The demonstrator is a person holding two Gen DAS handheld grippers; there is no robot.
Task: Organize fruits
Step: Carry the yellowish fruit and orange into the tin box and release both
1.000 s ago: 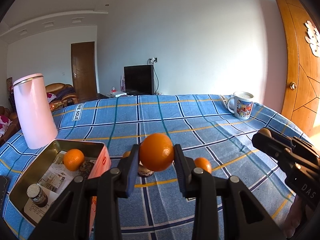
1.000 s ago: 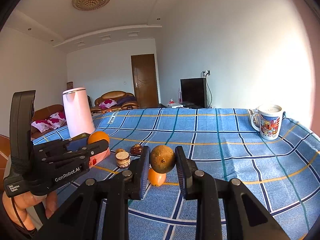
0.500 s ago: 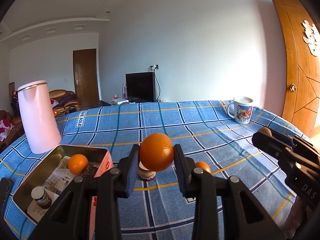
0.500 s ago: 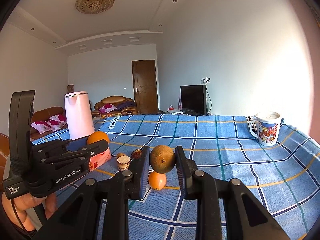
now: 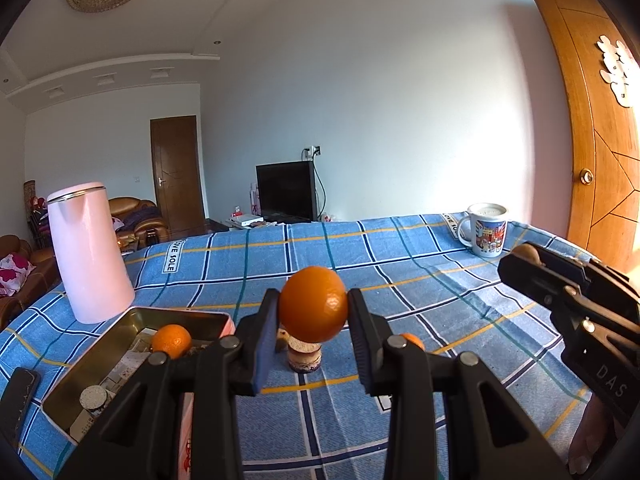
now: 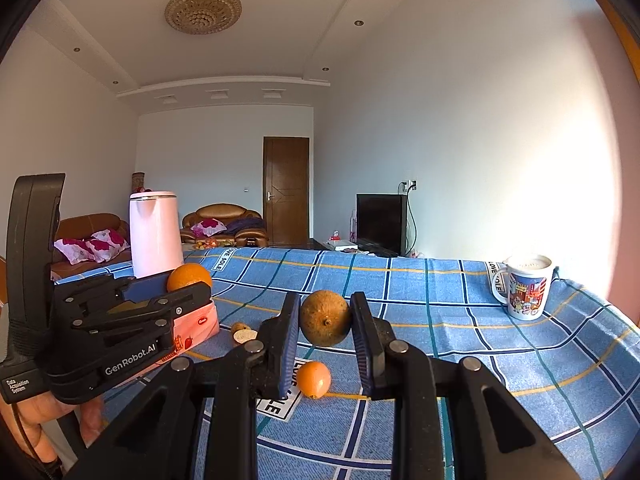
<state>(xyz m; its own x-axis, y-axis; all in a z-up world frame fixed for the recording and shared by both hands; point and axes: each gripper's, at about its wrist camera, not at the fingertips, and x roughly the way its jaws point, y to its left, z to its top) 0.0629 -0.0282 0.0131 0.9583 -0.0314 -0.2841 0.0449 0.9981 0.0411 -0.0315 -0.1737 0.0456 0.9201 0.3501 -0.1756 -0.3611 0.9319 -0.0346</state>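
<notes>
My left gripper (image 5: 313, 316) is shut on an orange (image 5: 313, 305) and holds it above the blue checked cloth, just right of an open metal tin (image 5: 100, 356). Another orange (image 5: 171, 341) lies in the tin. My right gripper (image 6: 325, 320) is shut on a brown rough-skinned fruit (image 6: 325, 318) and holds it above the cloth. A small orange fruit (image 6: 313, 379) lies on the cloth below it; it also shows in the left wrist view (image 5: 412, 340). The left gripper with its orange (image 6: 189, 276) shows at the left of the right wrist view.
A pink kettle (image 5: 90, 254) stands behind the tin. A printed mug (image 5: 486, 229) stands at the far right of the table. A small round jar (image 5: 304, 354) and brown bits (image 6: 242, 332) lie by the tin. A dark phone (image 5: 18, 400) lies at the left edge.
Both grippers have risen and tilted up a little with their fruits still held. The table objects have stayed put.
</notes>
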